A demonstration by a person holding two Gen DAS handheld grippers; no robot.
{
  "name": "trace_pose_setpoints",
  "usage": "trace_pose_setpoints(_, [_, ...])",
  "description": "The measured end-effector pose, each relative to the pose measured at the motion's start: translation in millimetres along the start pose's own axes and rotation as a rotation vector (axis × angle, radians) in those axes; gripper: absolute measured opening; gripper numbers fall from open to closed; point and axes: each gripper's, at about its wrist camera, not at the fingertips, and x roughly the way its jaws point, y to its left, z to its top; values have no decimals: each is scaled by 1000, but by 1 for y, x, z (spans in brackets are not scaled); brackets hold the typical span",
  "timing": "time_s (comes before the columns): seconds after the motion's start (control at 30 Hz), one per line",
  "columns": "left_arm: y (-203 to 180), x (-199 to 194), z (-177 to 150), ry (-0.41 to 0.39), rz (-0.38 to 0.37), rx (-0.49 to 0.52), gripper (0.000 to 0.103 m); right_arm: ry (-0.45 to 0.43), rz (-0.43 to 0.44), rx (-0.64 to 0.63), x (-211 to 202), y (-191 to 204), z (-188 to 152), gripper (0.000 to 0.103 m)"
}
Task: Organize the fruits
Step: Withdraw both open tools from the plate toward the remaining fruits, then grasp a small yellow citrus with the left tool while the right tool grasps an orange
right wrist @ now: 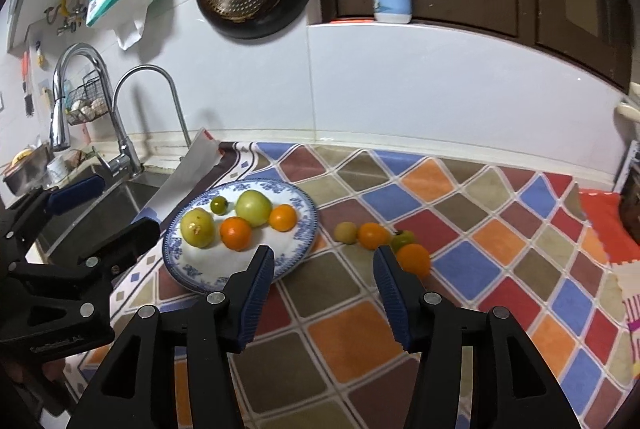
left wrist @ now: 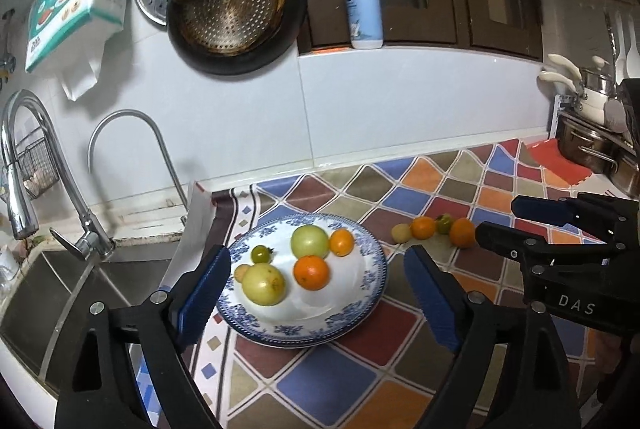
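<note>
A blue-and-white plate [left wrist: 360, 309] [right wrist: 192, 269] on the patterned counter mat holds several fruits: a big green tomato [left wrist: 309, 241], two oranges [left wrist: 311, 272], a yellow-green fruit [left wrist: 264, 284] and a small green tomato [left wrist: 261, 254]. To its right, on the mat, lie a yellowish fruit [right wrist: 345, 232], an orange [right wrist: 373, 235], a small green tomato [right wrist: 403, 239] and another orange [right wrist: 414, 258]. My left gripper [left wrist: 316, 257] [right wrist: 128, 205] hovers open above the plate's near side, holding nothing. My right gripper [right wrist: 324, 255] [left wrist: 502, 219] is open and empty, short of the loose fruits.
A steel sink [left wrist: 48, 301] with two taps [left wrist: 24, 189] lies left of the mat. Pans [left wrist: 236, 9] and a tissue pack hang on the tiled wall. A pump bottle [left wrist: 363, 5] stands on the ledge. Pots [left wrist: 588, 145] sit at the far right.
</note>
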Motion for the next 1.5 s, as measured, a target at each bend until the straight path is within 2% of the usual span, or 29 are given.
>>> trace_pose_setpoints(0.37, [-38, 14, 11, -24, -6, 38, 93, -8, -48, -16, -11, -35, -1, 56])
trace_pose_setpoints(0.83, [-63, 79, 12, 40, -38, 125, 91, 57, -53, 33, 33, -71, -8, 56])
trace_pose_setpoints(1.0, [-67, 106, 10, 70, -64, 159, 78, 95, -39, 60, 56, -77, -13, 56])
trace_pose_setpoints(1.2, [-71, 134, 10, 123, -107, 159, 70, 126, -32, 105, 78, -84, -17, 56])
trace_pose_setpoints(1.33, [-80, 155, 7, 175, -133, 168, 63, 148, -22, 127, 91, -88, -19, 56])
trace_pose_setpoints(1.4, [-85, 164, 5, 203, -143, 188, 53, 160, -20, 139, 96, -91, -21, 56])
trace_pose_setpoints(1.5, [-92, 178, 1, 244, -153, 220, 50, 179, -10, 164, 101, -94, -23, 56])
